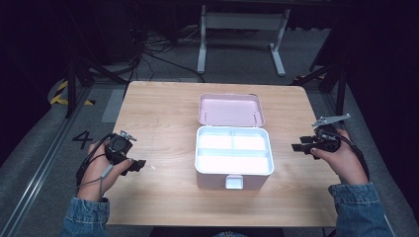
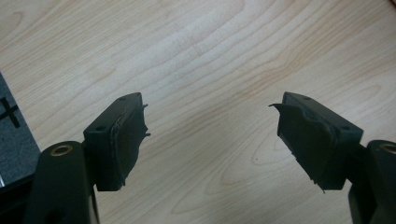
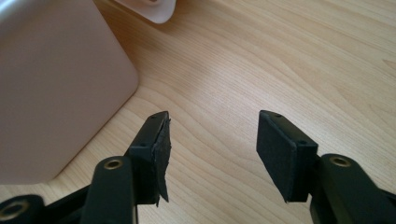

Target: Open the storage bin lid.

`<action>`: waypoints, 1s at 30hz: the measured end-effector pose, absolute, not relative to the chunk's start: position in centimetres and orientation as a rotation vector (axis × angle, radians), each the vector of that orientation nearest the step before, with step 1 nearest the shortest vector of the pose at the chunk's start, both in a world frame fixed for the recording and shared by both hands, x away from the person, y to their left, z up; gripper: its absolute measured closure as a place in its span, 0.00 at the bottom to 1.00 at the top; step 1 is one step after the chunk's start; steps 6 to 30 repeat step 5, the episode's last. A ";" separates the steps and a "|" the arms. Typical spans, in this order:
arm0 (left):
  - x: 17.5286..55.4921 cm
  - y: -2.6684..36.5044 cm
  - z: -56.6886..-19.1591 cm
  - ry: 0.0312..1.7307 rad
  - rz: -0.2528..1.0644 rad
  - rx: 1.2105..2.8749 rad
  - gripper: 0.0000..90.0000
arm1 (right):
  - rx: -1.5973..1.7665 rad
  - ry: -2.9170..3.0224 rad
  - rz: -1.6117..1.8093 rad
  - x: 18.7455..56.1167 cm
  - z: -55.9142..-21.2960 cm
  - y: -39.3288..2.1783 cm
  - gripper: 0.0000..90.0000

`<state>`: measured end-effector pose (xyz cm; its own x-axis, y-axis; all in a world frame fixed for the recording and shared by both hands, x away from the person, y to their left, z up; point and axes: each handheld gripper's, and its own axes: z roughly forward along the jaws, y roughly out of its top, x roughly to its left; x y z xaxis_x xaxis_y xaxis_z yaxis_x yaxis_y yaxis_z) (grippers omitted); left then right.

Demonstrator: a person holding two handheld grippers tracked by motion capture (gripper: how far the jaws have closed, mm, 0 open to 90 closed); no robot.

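A pale pink box (image 1: 233,157) stands open at the middle of the wooden table (image 1: 163,113), its lid (image 1: 230,109) tipped back and its white divided inside lit up. To the box's left my left gripper (image 1: 137,166) rests low over the table, jaws open with bare wood between them (image 2: 210,135). On the box's right my right gripper (image 1: 298,146) is open too, nothing between its pads (image 3: 212,149). In the right gripper view the box's pink side wall (image 3: 51,88) rises close at the left.
A white latch tab (image 1: 234,182) juts from the box's front. The table's left edge shows dark floor (image 2: 14,135) in the left gripper view. A white frame (image 1: 242,29) stands on the floor beyond the table, with cables around it.
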<state>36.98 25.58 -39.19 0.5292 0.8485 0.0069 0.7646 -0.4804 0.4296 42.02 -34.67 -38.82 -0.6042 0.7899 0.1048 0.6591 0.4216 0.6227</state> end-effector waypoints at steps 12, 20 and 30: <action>37.0 25.3 -38.9 1.264 0.282 2.366 0.26 | 1.274 2.480 0.940 42.0 -38.9 -34.6 0.50; 37.0 25.3 -38.9 1.264 0.282 2.366 0.26 | 1.274 2.480 0.940 42.0 -38.9 -34.6 0.50; 37.0 25.3 -38.9 1.264 0.282 2.366 0.26 | 1.274 2.480 0.940 42.0 -38.9 -34.6 0.50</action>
